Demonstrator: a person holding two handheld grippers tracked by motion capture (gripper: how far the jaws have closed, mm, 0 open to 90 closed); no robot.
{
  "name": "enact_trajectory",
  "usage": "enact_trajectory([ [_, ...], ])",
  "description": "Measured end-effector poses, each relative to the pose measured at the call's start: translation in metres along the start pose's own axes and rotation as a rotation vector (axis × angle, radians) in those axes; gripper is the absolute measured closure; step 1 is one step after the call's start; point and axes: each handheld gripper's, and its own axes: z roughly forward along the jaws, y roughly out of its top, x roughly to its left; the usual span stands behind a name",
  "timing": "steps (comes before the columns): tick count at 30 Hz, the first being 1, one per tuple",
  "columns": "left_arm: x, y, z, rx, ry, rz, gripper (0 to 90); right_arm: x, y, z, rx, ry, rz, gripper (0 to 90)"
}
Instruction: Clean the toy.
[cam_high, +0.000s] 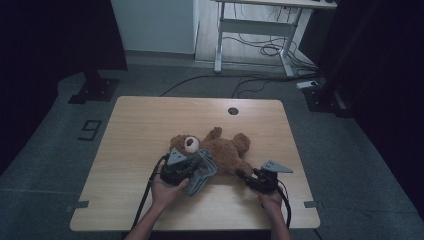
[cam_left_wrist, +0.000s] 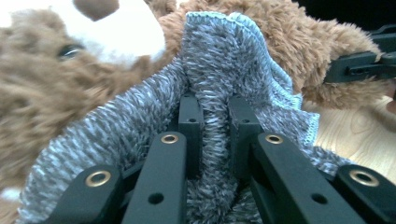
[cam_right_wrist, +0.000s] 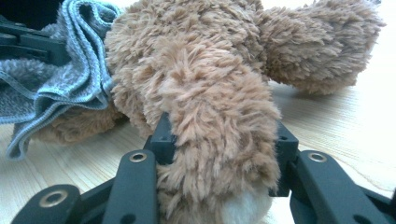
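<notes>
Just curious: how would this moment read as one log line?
left gripper shut on grey cloth | right gripper shut on teddy bear leg | wooden table

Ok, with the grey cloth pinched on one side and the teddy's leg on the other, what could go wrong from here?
1. The left gripper pinches just one fold of the fuzzy grey knitted cloth; a hard pull may slip it free.
2. The right gripper clamps the fluffy brown teddy bear by one soft leg, so the bear could twist or slide across the pale wooden table.
</notes>
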Motion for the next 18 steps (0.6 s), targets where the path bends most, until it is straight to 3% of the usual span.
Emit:
enact_trajectory([
  [4,0.002,-0.002,-0.004,-0.022,-0.032,-0.036,78.4,0.001,0.000,0.000,0.002,-0.005,-0.014,57.5],
  [9,-0.013,0.008,-0.001,-0.036,-0.068,-0.019,78.3,0.000,0.000,0.000,0.001,-0.004,-0.010,57.6],
  [11,-0.022,0.016,0.003,-0.039,-0.085,-0.004,78.3,0.000,0.000,0.000,0.001,-0.005,-0.011,57.6],
  [12,-0.033,0.024,0.010,-0.033,-0.100,0.017,78.3,0.000,0.000,0.000,0.001,-0.005,-0.010,57.6],
  [13,-0.033,0.024,0.010,-0.033,-0.100,0.017,78.3,0.000,0.000,0.000,0.001,-0.005,-0.010,57.6],
  [14,-0.045,0.029,0.019,-0.024,-0.120,0.037,78.3,0.000,0.000,0.000,0.000,-0.005,-0.007,57.7],
  [15,-0.045,0.029,0.019,-0.024,-0.120,0.037,78.3,0.000,0.000,0.000,0.000,-0.005,-0.007,57.7],
  [16,-0.056,0.032,0.028,-0.010,-0.133,0.059,78.3,0.000,0.000,0.000,0.001,-0.004,-0.003,57.6],
  [18,-0.064,0.033,0.039,0.007,-0.137,0.069,78.2,0.000,-0.001,0.000,0.002,-0.005,-0.001,57.7],
])
